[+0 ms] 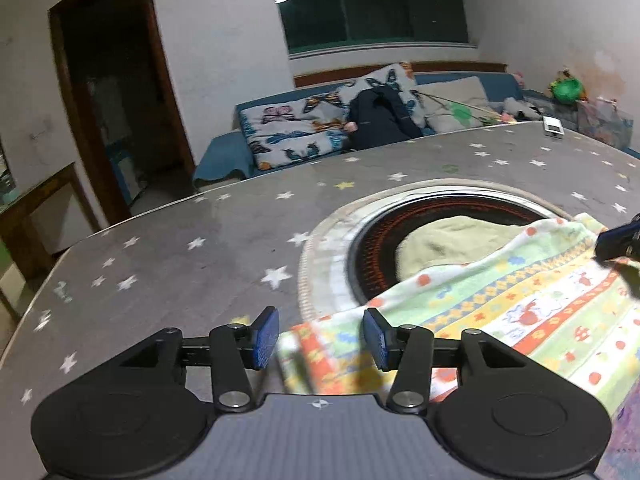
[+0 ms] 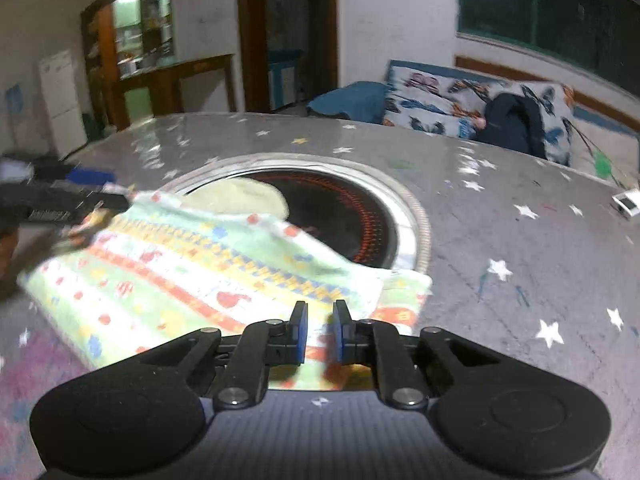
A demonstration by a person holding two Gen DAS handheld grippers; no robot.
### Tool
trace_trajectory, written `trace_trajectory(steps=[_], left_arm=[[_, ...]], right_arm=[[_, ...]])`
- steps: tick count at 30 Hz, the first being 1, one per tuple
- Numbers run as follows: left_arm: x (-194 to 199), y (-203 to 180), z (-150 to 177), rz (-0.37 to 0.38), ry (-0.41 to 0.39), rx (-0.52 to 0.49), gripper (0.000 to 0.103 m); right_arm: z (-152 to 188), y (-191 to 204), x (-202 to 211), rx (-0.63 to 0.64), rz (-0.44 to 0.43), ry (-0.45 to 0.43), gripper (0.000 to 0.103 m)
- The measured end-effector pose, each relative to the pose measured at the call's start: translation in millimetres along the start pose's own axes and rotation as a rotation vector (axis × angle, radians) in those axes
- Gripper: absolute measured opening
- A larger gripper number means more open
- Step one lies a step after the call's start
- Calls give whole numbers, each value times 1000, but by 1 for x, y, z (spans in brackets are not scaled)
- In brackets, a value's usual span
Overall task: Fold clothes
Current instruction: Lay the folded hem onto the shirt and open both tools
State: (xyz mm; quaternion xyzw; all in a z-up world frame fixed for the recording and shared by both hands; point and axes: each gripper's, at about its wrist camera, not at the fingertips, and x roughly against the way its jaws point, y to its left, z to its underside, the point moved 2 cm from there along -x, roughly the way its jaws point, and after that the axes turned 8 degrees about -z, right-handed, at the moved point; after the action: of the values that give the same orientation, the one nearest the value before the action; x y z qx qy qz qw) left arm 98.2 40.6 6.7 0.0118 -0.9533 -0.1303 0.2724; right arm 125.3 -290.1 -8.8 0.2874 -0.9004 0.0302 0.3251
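The left gripper (image 1: pixel 320 338) was found with its blue pads (image 1: pixel 264 338) standing well apart, a corner of the patterned cloth (image 1: pixel 520 304) lying between them without being pressed by either pad. The right gripper (image 2: pixel 319 332) was observed with its pads (image 2: pixel 299 332) drawn close, a narrow gap remaining between them; the cloth's near edge was seen below that gap, and no clamping on it could be confirmed.

The cloth, printed in bands of green, orange, yellow and white, was recorded lying spread on the grey star-patterned table (image 1: pixel 180 248). Its far edge was draped over the rim of a round black recessed plate (image 2: pixel 352 216) set in the table's middle. A pale yellowish cloth (image 1: pixel 448 240) was noted lying inside that recess, partly covered by the patterned one.

A small white device (image 1: pixel 554 126) was seen at the table's far edge. Beyond the table, a blue sofa (image 1: pixel 224 152) with butterfly-print cushions (image 1: pixel 296 132) and a dark garment (image 1: pixel 380 120) was noted beneath a dark window (image 1: pixel 368 4).
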Motion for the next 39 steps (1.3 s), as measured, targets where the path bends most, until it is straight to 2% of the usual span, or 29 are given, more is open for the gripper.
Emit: trace_trajectory(steps=[3,5,9,12,16,20,24,28,31,35,39], left_arm=[[11,11,1,-6,-16,46,49],[20,13,1,24,-29,92,35],[22,0,-4,89,-36,89,28],[6,-13,-7,94,-2,65,27],[-22,-13,-3,55,74,87,21],[-17,-13,-5,58,66,101,22],[-1,-25,-15,109,23,108,22],[3,-48,-16,128,24,40,24],[7,-55,-9,135,40,27,24],[37,-56,2,168,-7,31,24],[56,-59,14,179,-11,26,24]], right_arm=[[-10,-2,5,-11,-13,-32,12],[-18,-1,2,-15,-35,-44,12],[-25,7,-19,-25,-74,-32,12],[-29,12,-35,-29,-74,-14,12],[-27,8,-48,-48,-52,25,11],[-31,12,-45,-16,-30,24,12],[-39,25,-44,-13,-89,0,12],[-38,43,-57,27,-119,24,13],[-34,52,-60,64,-99,47,13],[-29,67,-32,100,-145,9,17],[-16,89,-9,157,-208,5,18]])
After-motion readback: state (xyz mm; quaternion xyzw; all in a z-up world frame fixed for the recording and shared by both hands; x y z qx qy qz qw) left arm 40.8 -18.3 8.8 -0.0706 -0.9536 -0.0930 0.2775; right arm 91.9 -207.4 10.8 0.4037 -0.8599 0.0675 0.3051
